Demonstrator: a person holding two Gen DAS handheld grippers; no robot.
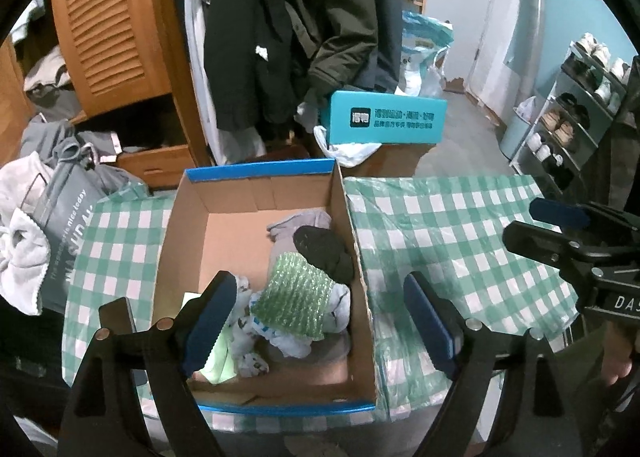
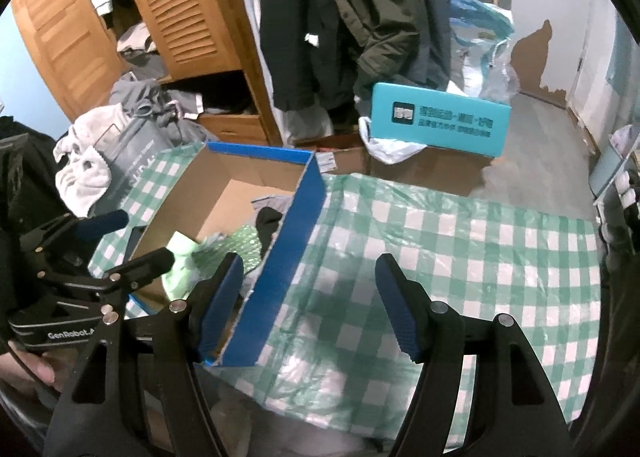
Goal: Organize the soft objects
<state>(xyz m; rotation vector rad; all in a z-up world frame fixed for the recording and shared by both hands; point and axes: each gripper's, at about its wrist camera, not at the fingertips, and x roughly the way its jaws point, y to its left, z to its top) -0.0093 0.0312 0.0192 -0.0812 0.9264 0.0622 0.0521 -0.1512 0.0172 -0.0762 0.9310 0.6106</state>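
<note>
An open cardboard box [image 1: 180, 241] with a blue rim stands on the green checked tablecloth [image 1: 460, 225]. Inside lie a green knitted piece [image 1: 296, 301], a black sock [image 1: 324, 253], a grey cloth [image 1: 304, 223], white patterned socks [image 1: 280, 337] and a pale green cloth [image 1: 220, 361]. My left gripper [image 1: 320, 325] is open and empty, held above the box's near end. My right gripper [image 2: 310, 305] is open and empty, hovering over the box's blue right wall [image 2: 280, 269] and the cloth [image 2: 460, 257]. The right gripper also shows in the left wrist view [image 1: 560, 229].
A teal box [image 1: 384, 119] stands on a carton behind the table. Hanging coats [image 1: 304, 17] and a wooden louvred wardrobe [image 1: 112, 25] fill the back. A grey bag [image 1: 72, 233] and white towel [image 1: 20, 249] sit left. A shoe rack [image 1: 572, 113] stands right.
</note>
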